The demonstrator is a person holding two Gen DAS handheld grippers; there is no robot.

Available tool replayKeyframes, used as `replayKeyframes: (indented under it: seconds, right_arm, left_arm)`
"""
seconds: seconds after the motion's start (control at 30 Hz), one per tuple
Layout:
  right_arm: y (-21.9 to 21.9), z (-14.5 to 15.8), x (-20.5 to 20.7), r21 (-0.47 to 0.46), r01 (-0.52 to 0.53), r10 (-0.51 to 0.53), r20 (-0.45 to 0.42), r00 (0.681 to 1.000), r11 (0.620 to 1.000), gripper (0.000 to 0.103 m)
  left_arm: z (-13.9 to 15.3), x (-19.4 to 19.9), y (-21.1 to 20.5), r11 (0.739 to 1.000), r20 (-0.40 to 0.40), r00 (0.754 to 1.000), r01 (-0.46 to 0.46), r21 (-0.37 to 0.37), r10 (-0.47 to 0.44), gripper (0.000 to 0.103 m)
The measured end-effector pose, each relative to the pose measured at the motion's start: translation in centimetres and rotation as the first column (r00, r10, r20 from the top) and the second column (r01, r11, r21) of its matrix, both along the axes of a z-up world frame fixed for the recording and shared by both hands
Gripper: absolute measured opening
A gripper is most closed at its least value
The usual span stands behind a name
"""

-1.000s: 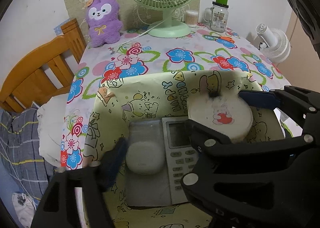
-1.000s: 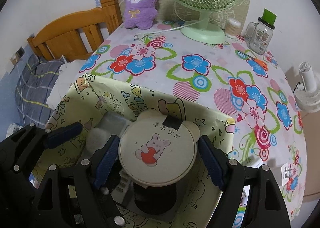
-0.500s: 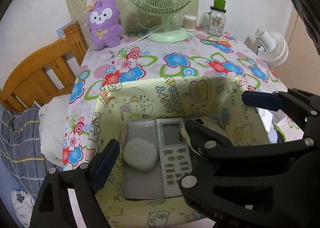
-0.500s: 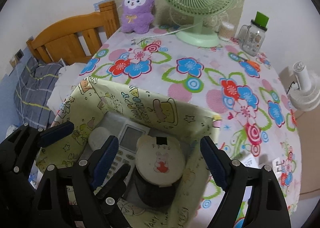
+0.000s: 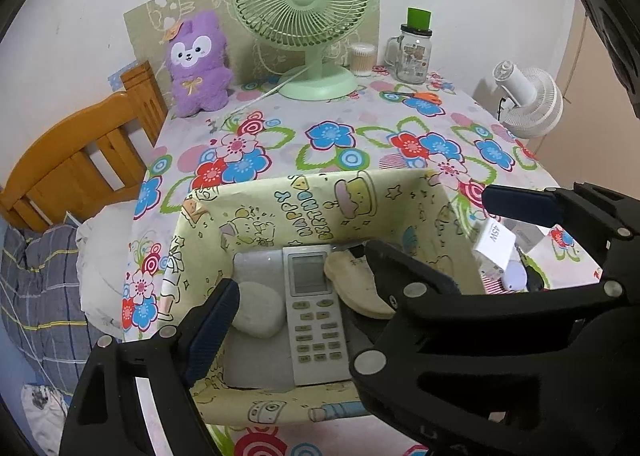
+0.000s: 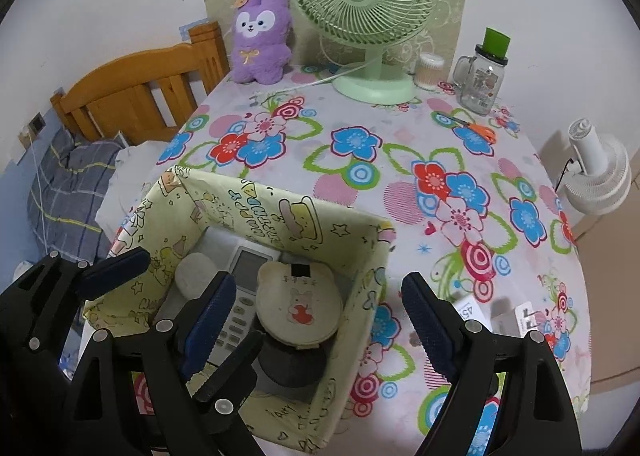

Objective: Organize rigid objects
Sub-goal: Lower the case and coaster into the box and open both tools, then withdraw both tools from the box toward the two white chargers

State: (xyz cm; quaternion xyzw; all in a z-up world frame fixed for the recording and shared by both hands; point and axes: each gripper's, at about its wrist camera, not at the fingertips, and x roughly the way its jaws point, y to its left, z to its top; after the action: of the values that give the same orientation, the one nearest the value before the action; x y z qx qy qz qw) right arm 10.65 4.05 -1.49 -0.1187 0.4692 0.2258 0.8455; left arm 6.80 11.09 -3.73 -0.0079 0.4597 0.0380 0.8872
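Desk (image 6: 400, 159) in floral cloth is carrying everything; near its near-left edge a yellow cartoon-print box (image 6: 256, 211) is sitting open-topped and holding the sorted rigid things: one white remote (image 5: 310, 296) lying flat in the middle, one white oval pebble-like case (image 5: 256, 314) touching its left side, one round cream lid with a rabbit print (image 6: 298, 306) resting on a dark cylinder at the right, tilted against the remote. Step in hand, as I judge it: the round-lidded item is sitting placed in the box and both claws are hanging above it, nothing between either pair of jaws. Left claw (image 5: 360, 252) is standing released over the box; right claw (image 6: 320, 312) is also released, spanning the box's right wall. Next move probably calls for picking loose things just right of the box: one white card marked 45W (image 5: 494, 244) and small items beside it, too hidden to name. Far side: one green fan (image 6: 364, 3), one purple plush (image 6: 260, 39), one glass jar with green lid (image 6: 482, 75), one cotton-swab tub (image 6: 428, 71), one orange scissors (image 6: 476, 127). One white fan (image 6: 596, 175) is standing off the desk, right.
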Motion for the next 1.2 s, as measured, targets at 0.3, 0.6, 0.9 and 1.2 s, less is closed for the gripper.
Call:
replayKeyframes:
  seconds: [0.3, 0.6, 0.9, 1.2]
  right_arm:
    - [-1.7, 0.9, -0.2, 0.012, 0.005, -0.005, 0.015, 1.0, 1.0, 0.087]
    - [-4.1, 1.6, -0.3, 0.002, 0.035, -0.035, 0.024, 0.999, 0.999, 0.087]
    - [-6.7, 2.3, -0.5, 0.004, 0.049, -0.049, 0.046, 0.998, 0.999, 0.087]
    - [-9.2, 2.8, -0.7, -0.015, 0.072, -0.07, 0.082, 0.994, 0.997, 0.087]
  left_arm:
    - [0.8, -0.2, -1.8, 1.0, 0.016, 1.0, 0.008, 0.012, -0.008, 0.09]
    - [1.4, 0.0, -4.2, 0.999, 0.014, 1.0, 0.025, 0.027, -0.026, 0.09]
    - [1.8, -0.1, -6.6, 0.998, 0.029, 0.999, 0.045, 0.033, -0.046, 0.09]
    - [2.2, -0.1, -9.0, 0.997, 0.033, 0.997, 0.064, 0.036, -0.065, 0.09]
